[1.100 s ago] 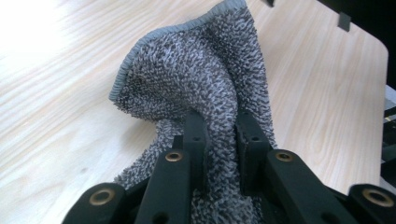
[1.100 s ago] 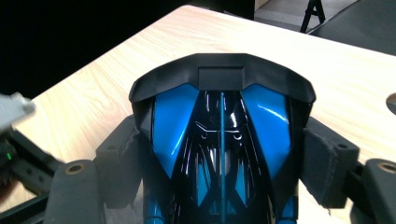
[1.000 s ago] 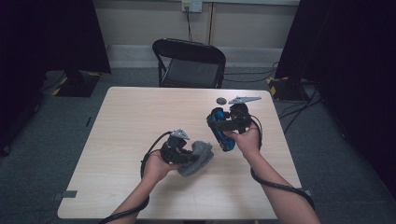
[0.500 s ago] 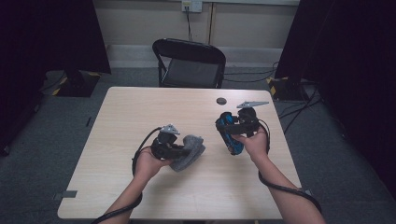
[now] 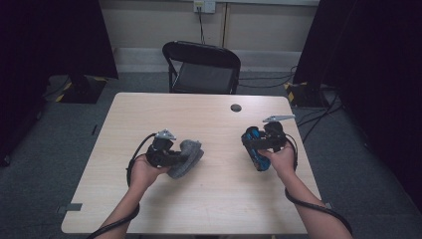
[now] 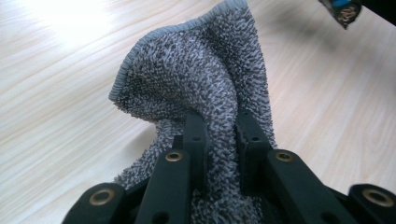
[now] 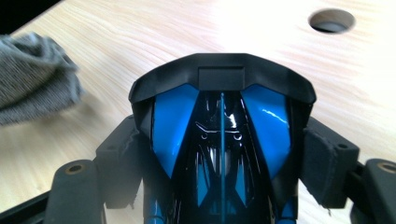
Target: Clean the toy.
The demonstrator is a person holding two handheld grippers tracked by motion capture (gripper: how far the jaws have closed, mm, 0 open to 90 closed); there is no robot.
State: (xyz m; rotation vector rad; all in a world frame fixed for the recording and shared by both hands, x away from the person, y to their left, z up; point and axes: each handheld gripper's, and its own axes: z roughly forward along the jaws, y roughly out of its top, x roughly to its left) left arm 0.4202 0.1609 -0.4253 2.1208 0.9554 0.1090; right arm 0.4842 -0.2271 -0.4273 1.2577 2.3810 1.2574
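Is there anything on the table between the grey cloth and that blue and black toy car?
No. In the high view, only bare wooden table lies between the grey cloth and the toy car.

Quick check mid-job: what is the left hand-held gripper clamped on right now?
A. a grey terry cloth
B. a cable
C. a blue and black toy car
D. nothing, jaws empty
A: in the left gripper view the left hand-held gripper has its black jaws pinched on a fold of the grey terry cloth, above the table.

A grey terry cloth, bunched and pinched upright, sits left of centre on the table; a glossy blue-and-black toy car is held well apart, right
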